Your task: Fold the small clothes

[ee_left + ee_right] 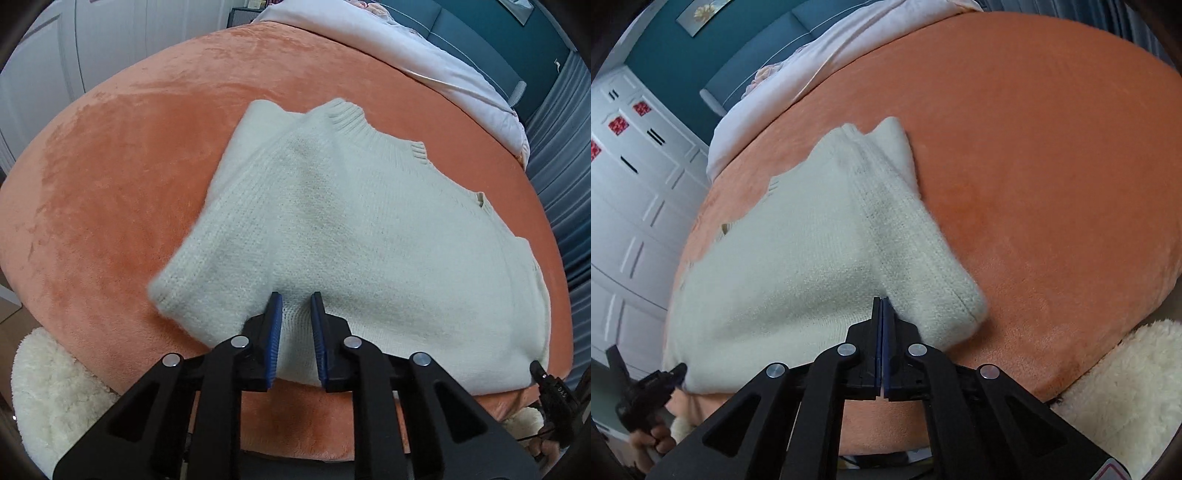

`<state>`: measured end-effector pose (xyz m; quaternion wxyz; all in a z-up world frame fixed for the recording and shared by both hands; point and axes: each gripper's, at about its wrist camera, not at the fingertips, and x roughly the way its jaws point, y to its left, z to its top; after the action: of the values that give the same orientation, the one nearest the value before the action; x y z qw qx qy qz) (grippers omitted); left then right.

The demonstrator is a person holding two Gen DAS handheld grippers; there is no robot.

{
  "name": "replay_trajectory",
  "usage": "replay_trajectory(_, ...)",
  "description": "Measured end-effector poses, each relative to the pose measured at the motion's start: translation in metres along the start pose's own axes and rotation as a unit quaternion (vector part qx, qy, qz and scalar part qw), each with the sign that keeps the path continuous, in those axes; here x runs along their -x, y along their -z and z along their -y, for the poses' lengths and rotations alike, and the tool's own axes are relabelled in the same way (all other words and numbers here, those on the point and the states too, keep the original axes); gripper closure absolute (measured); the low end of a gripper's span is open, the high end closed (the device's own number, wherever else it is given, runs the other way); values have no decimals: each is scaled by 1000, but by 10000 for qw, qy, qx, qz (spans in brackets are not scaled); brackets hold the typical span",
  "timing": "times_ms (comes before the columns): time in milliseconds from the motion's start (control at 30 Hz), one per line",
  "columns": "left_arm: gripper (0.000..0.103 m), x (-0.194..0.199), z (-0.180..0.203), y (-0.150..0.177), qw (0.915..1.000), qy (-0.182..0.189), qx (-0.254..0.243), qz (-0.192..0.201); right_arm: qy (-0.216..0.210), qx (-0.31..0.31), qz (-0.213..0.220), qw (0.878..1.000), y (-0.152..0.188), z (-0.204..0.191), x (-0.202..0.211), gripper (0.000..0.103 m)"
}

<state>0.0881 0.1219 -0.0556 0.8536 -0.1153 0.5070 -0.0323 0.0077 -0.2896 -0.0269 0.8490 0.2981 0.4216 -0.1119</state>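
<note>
Cream knit sweater lies flat on the orange plush bed cover, collar at the far end, hem toward the camera.

Left wrist view: the left hand-held gripper sits at the near hem, blue pads a small gap apart w/ a ridge of knit bunched between them; looks like a pinch on the fabric, though I can't tell how firm. The sweater's long axis runs straight away from the fingers, hem to collar. One side is already folded in on the pic's left, giving a doubled edge. The right hand-held gripper's tip shows at the hem's right corner.

Right wrist view: the right hand-held gripper is fully clenched, pads touching; its tip rests at the sweater where the folded flap meets the body. Whether any knit is caught in it, can't tell. The other gripper shows dark at lower left, held in a hand, at the hem's far corner.

Judgement: both grippers are at the hem end, so the next fold likely carries hem toward collar along that axis.
</note>
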Motion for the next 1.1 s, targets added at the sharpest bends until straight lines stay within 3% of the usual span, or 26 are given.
replay_trajectory(67,85,3,6,0,9999,-103,-70,-29,309,439,123,9985,4,-22,4,103)
replay_trajectory(200,83,5,4,-1,9999,-62,-8,-98,241,903,496,9944,0,-41,26,100)
replay_trajectory(300,83,5,6,1,9999,-117,-43,-83,599,1098,407,9913,-7,-41,19,100)
replay_trajectory(367,83,4,9,1,9998,-180,-77,-84,918,954,96,9912,-12,-25,-3,103)
replay_trajectory(467,83,4,10,1,9996,-232,-107,-123,575,482,53,9972,-21,-13,-1,103)
replay_trajectory(600,83,3,11,-1,9994,-272,-139,-144,516,805,417,9945,-38,-38,18,99)
replay_trajectory(700,83,3,14,0,9990,-360,-217,-157,747,1162,502,9891,-51,-51,13,99)
replay_trajectory(833,83,2,16,1,9986,-419,-262,-170,1185,1271,-19,9848,-56,-37,-27,103)
replay_trajectory(933,83,2,15,0,9985,-431,-266,-198,1233,1367,63,9829,-56,-39,-19,103)
replay_trajectory(1100,83,2,15,-1,9984,-446,-282,-198,910,1400,267,9856,-40,-52,8,102)
